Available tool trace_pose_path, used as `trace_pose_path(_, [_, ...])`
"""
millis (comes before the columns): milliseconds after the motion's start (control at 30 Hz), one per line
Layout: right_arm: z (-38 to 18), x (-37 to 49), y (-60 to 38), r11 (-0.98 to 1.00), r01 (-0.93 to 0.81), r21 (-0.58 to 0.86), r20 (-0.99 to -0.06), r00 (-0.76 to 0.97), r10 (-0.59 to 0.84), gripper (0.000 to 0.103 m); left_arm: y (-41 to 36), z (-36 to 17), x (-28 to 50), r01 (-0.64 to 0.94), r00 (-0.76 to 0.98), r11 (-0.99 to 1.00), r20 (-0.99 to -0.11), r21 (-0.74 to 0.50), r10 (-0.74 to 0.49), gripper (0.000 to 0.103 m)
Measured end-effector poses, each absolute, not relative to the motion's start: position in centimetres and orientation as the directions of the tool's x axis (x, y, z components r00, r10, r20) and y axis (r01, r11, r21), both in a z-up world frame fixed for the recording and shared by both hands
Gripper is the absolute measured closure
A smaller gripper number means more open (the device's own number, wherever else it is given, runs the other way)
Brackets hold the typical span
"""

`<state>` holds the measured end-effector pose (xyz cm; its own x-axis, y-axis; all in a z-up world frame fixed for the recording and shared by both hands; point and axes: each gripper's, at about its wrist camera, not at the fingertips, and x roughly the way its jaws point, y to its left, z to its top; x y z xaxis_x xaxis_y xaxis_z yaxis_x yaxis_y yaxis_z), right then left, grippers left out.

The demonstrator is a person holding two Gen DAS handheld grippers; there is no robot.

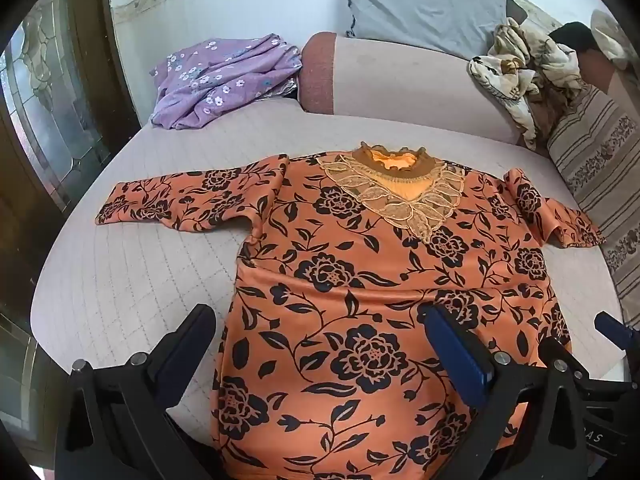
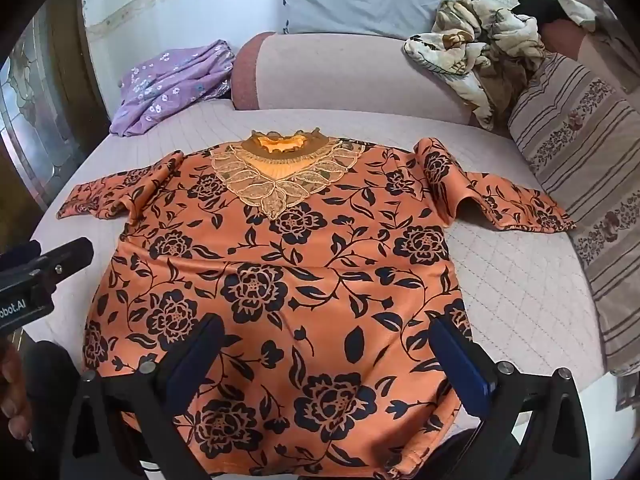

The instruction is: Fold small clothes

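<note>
shirt (image 1: 360, 280), orange floral, lies flat on the bed (image 1: 120, 280), sleeves out. we hold left gripper (image 1: 320, 344) and right gripper (image 2: 328, 352) spread above its hem; best pinch both hem corners evenly.

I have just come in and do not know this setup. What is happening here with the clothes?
A person holds two grippers over an orange blouse with black flowers, spread flat on a pale quilted bed, sleeves out, not yet folded. The left gripper and right gripper are both open above its lower part, gripping nothing. A purple flowered garment lies crumpled at the far side.
</note>
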<state>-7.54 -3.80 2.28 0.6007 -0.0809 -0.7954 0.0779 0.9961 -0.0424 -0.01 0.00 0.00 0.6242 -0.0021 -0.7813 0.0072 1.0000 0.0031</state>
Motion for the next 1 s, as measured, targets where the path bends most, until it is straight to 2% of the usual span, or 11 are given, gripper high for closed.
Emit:
trace_pose_path(200, [2.1, -7.3, -4.0, 0.997, 0.082, -0.006, -0.791, 0.609, -0.055, 0.0, -0.2, 0.1, -0.3, 0.028, 0.624, 1.0, -0.781, -0.002, -0.019, 0.0])
trace_pose_path(1000, [3.0, -7.2, -3.7, 0.996, 0.081, -0.024, -0.772, 0.631, -0.07, 0.0, -0.2, 0.3, -0.2, 0.026, 0.62, 1.0, -0.784, 0.0, -0.016, 0.0])
